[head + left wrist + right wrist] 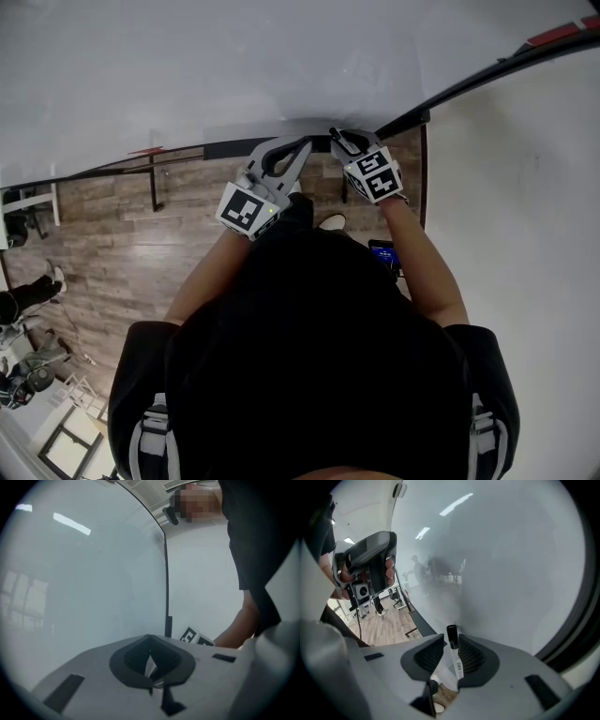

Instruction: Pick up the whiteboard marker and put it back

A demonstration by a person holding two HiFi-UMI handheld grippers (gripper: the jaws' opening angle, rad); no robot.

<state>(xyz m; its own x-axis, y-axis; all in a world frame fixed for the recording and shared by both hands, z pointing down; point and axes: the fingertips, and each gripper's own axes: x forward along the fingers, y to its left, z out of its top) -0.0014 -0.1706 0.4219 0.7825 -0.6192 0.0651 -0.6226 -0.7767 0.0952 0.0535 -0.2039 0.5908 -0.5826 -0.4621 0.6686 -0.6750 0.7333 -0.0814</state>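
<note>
**Step in hand (judged):** the put-back. The release seems to be happening at the foot of the whiteboard.

**Items, counted**
- Whiteboard marker, one. White barrel, black cap uppermost. It is standing nearly upright just in front of the whiteboard's lower edge, between the right gripper's jaws. It is leaning on one pad and showing a gap to the other. Its lower end is hiding behind the jaws, so I cannot tell whether it is resting on anything.
- Right gripper, one. It is pointing down at the whiteboard's base with jaws spread wide, pressing on nothing.
- Left gripper, one. It is hovering level beside the whiteboard's face, jaws clenched together with nothing between them.
- Whiteboard, one, with a dark ledge running along its bottom edge.

**Next move calls for (judged):** the marker needs to be sitting settled at the whiteboard's foot. The right gripper is then needing to back off along its own line, jaws kept wide. That should avoid the pad the marker leans on dragging or tipping it.
</note>
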